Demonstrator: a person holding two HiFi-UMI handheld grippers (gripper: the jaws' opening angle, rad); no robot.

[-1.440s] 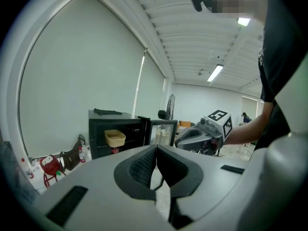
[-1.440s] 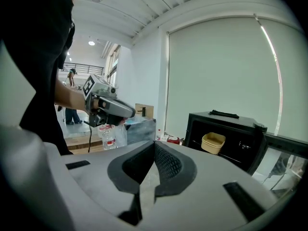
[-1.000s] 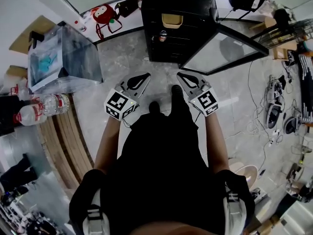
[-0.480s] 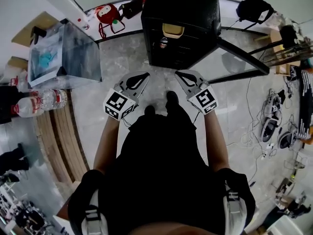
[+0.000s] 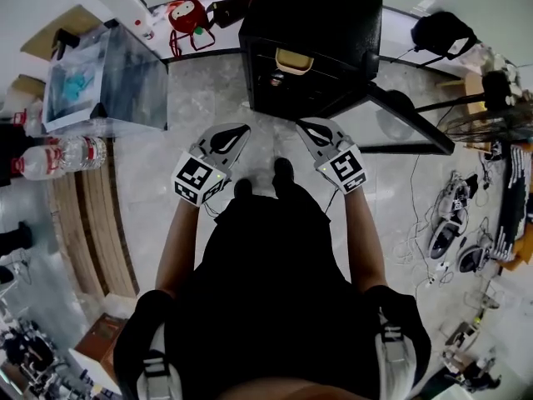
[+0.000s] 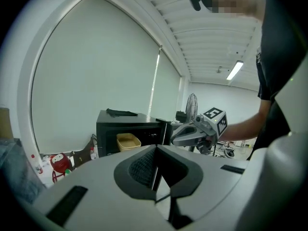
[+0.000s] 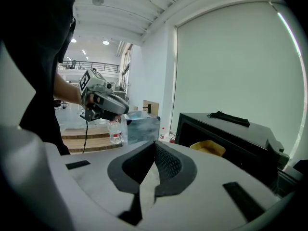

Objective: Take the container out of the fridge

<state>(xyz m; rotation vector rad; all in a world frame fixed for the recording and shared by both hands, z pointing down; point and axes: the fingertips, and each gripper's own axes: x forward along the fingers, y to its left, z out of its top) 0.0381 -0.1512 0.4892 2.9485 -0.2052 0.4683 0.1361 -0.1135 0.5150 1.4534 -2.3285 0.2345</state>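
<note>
A black fridge (image 5: 308,32) stands on the floor ahead of me with its glass door (image 5: 400,111) swung open to the right. A yellow container (image 5: 294,60) sits on an upper shelf inside; it also shows in the left gripper view (image 6: 128,140) and the right gripper view (image 7: 208,148). My left gripper (image 5: 236,132) and right gripper (image 5: 306,128) are held side by side just short of the fridge front. Both are shut with nothing between the jaws. Each gripper appears in the other's view: the right gripper (image 6: 199,129) and the left gripper (image 7: 103,102).
A clear plastic box (image 5: 104,82) stands at the left, with a water bottle (image 5: 58,155) and wooden steps (image 5: 83,223) below it. A red toy (image 5: 183,15) lies by the wall. Cables and gear (image 5: 454,215) spread over the floor at right, near a fan (image 5: 479,115).
The person has stepped closer to the fridge. The open door now looks more edge-on. Both grippers stay shut and level in front of the body.
</note>
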